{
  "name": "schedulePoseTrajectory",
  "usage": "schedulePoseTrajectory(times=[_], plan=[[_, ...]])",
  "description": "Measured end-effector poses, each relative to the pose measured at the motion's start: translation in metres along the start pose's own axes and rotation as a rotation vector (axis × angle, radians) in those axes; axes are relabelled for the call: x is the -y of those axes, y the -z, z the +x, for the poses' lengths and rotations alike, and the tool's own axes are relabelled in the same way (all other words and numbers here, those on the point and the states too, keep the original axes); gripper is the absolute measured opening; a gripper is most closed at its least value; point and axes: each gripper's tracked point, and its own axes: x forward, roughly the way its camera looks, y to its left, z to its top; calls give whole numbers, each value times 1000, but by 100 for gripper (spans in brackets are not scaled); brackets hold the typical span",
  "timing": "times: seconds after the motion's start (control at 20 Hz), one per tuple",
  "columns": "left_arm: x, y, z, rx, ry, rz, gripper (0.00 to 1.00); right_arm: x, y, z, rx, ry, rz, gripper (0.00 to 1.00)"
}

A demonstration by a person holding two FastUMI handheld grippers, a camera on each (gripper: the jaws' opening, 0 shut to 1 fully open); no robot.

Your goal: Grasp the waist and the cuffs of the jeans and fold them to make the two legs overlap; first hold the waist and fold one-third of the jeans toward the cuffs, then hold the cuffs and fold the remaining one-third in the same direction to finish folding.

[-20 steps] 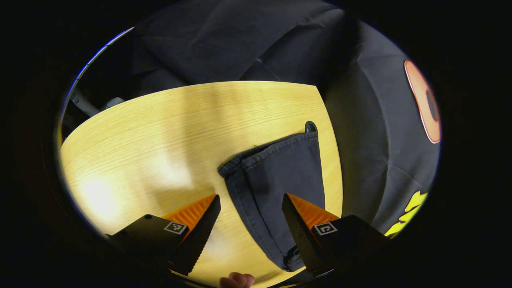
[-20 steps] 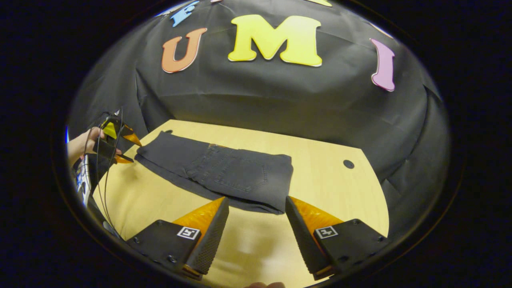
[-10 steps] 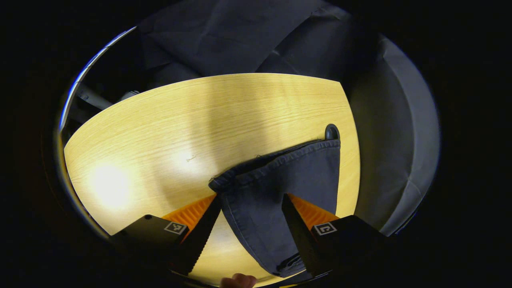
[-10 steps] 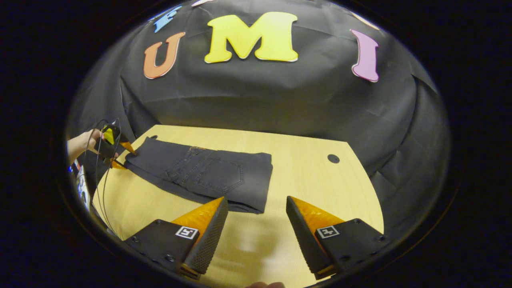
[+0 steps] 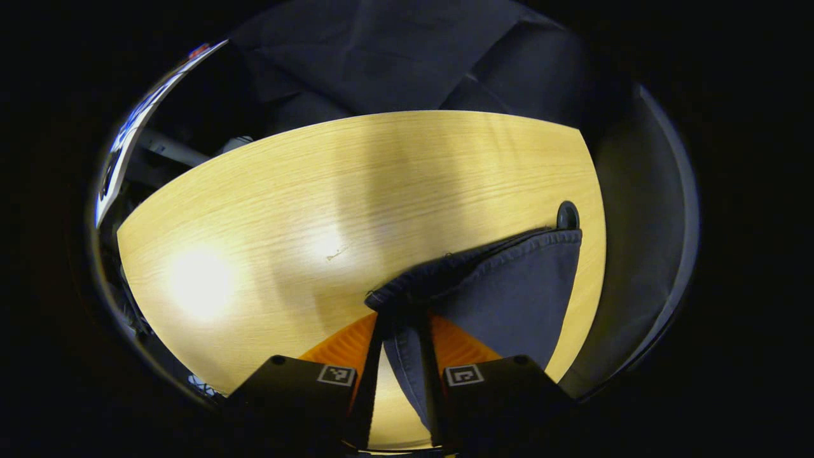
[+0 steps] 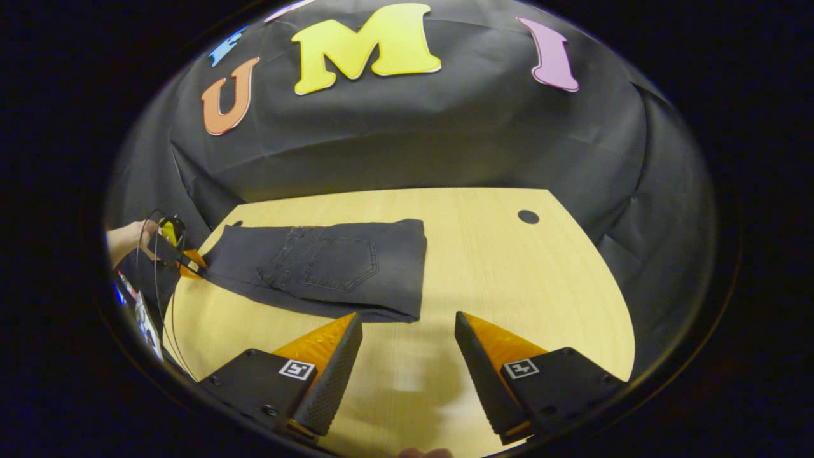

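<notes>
At table's end, left gripper [image 5: 400,318] seemingly pinching jeans [image 5: 509,292] cuffs.

Jeans [image 6: 331,267] on table [image 6: 509,286], cuffs [image 5: 483,267] seemingly leftward, hole [image 6: 528,216] right

Light wooden table [image 6: 521,286] with dark folded jeans [image 6: 331,270] flat on top.

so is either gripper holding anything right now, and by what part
The left gripper is shut on the jeans at the near corner of the cuff end. The right gripper is open over the table, holding nothing.
</notes>
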Motion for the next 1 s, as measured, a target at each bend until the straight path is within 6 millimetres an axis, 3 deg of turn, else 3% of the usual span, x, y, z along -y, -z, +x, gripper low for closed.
schedulePoseTrajectory(times=[0.15,0.25,0.45,0.6,0.75,0.8,0.9,1.0], plan=[[21,-8,-1,42,74,-10,16,12,1,-7,7,14,12,92],[38,-15,-10,83,123,-6,8,21,1,-14,14,31,17,92],[83,-29,-50,173,231,121,4,31,9,-30,14,45,31,89],[133,-30,-103,272,327,312,4,31,5,-45,56,55,-1,93],[199,-10,-175,382,441,544,4,30,-3,-63,106,61,-19,98],[223,2,-200,416,485,625,4,31,-6,-67,117,65,-23,94],[268,35,-249,461,580,768,0,34,-9,-79,136,74,-19,94],[310,75,-289,484,668,889,4,43,-9,-97,156,93,-11,98]])
